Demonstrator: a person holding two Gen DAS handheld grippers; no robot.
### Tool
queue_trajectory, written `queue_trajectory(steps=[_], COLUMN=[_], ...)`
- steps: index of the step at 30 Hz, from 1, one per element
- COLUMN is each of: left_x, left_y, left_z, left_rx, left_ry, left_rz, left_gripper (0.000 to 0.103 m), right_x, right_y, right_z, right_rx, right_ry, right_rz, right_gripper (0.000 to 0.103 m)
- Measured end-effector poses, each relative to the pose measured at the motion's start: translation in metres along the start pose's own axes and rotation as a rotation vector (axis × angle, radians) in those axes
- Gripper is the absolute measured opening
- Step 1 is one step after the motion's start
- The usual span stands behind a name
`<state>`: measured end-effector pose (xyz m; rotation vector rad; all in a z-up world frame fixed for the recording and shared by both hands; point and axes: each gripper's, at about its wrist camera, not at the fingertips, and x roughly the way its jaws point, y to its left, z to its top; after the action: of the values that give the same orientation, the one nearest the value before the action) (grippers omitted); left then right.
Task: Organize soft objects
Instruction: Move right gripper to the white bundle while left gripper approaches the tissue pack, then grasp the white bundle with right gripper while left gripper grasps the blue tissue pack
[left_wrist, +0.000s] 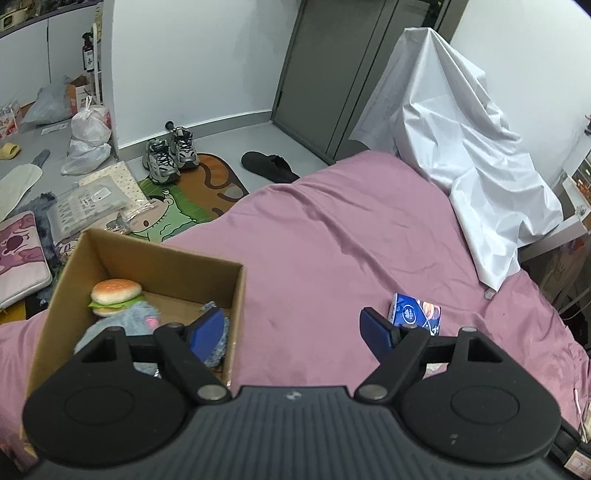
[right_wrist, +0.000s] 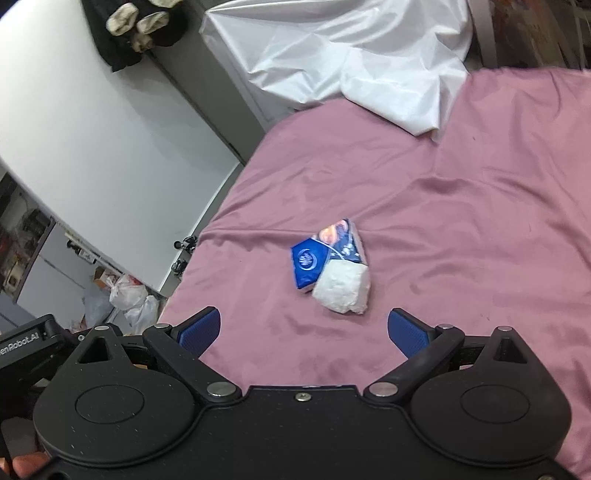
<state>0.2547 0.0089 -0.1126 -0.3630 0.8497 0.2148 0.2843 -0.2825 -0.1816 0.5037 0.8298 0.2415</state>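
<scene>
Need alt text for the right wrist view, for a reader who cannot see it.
The open right gripper hovers over a pink bedsheet, aimed at a blue tissue pack with a white wad against its near end. A crumpled white sheet lies beyond.

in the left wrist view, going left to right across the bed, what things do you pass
cardboard box holding the burger plush and a grey fuzzy toy → bare pink bedsheet → blue tissue pack → white plastic sheet.
</scene>
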Motion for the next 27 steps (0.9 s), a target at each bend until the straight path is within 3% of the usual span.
queue_trajectory(steps=[17,22,25,27], left_x=[0.047,0.061,0.072,0.079], left_y=[-0.029,-0.041,-0.048,-0.053], left_z=[0.009,0.011,0.01,0.009], left_rx=[0.03,0.05,0.056,0.061], left_ry=[0.05,0.057,0.07,0.08], left_rz=[0.035,0.034,0.031,0.031], left_gripper=[0.079,0.079,0.079,0.079], right_x=[0.047,0.061,0.068,0.072], right_y=[-0.011,-0.012,-0.018,-0.021], right_z=[0.012,0.016,0.015,0.014], right_rx=[-0.031,-0.053,-0.035,-0.034], right_ry=[-0.019,-0.016,0.007,0.016], right_rz=[-0.05,-0.081,-0.076,-0.078], right_gripper=[0.091,0.081,0.069,0.048])
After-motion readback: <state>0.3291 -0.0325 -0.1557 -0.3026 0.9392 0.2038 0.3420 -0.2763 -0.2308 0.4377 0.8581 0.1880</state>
